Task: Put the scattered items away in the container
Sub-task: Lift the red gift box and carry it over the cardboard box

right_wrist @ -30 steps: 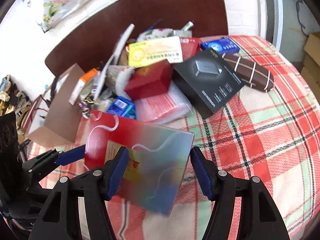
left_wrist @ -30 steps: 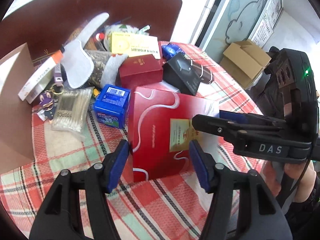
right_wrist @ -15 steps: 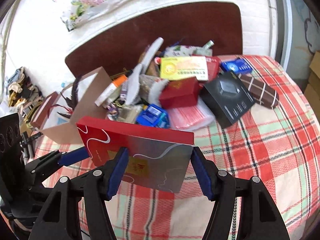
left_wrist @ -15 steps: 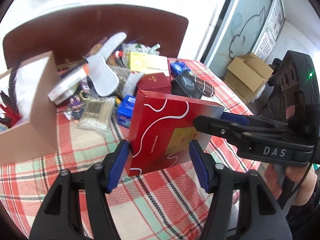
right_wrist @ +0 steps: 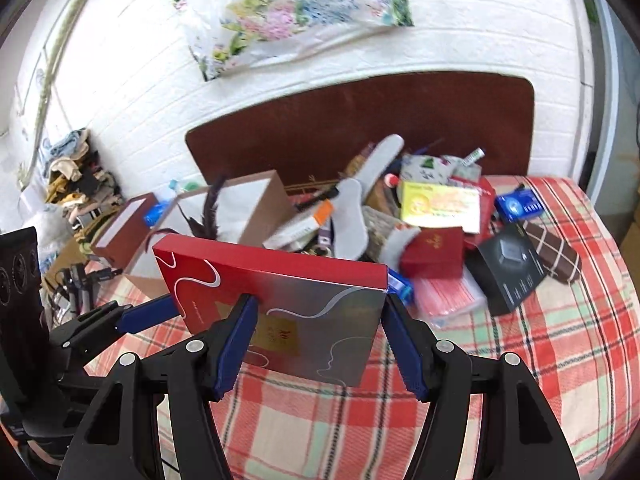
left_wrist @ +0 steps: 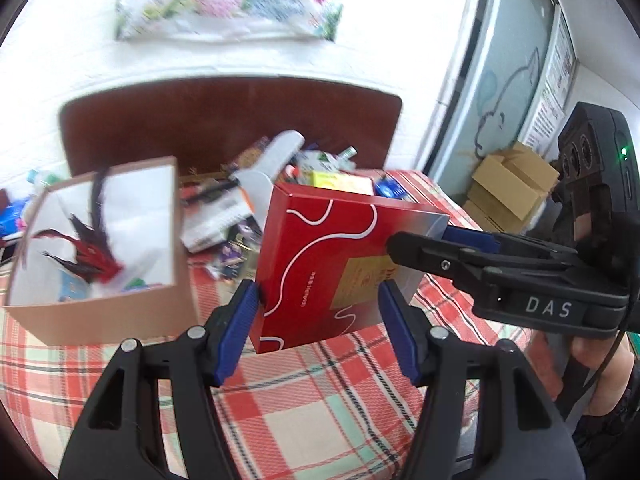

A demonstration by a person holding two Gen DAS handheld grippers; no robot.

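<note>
A flat red and silver box [left_wrist: 340,264] hangs in the air above the checked cloth, held from both sides. My left gripper [left_wrist: 320,336] is shut on its near corner. My right gripper [right_wrist: 316,344] is shut on its silver end [right_wrist: 320,312]. The brown cardboard container [left_wrist: 108,240] stands open at the left, with a red and black feather item [left_wrist: 88,256] inside. It also shows in the right wrist view [right_wrist: 248,208], behind the box. The container is left of the held box and lower.
A pile of scattered items lies at the far side of the checked cloth [right_wrist: 540,344]: a small red box [right_wrist: 432,256], a black box [right_wrist: 508,272], a yellow packet [right_wrist: 440,204], grey insoles [right_wrist: 352,220], a brown striped case [right_wrist: 552,252]. A brown headboard [right_wrist: 360,120] stands behind. Cardboard boxes [left_wrist: 512,184] sit on the floor at right.
Both grippers have lifted the red and silver box off the cloth and carried it up and toward the cardboard container. The container's open inside has come into view.
</note>
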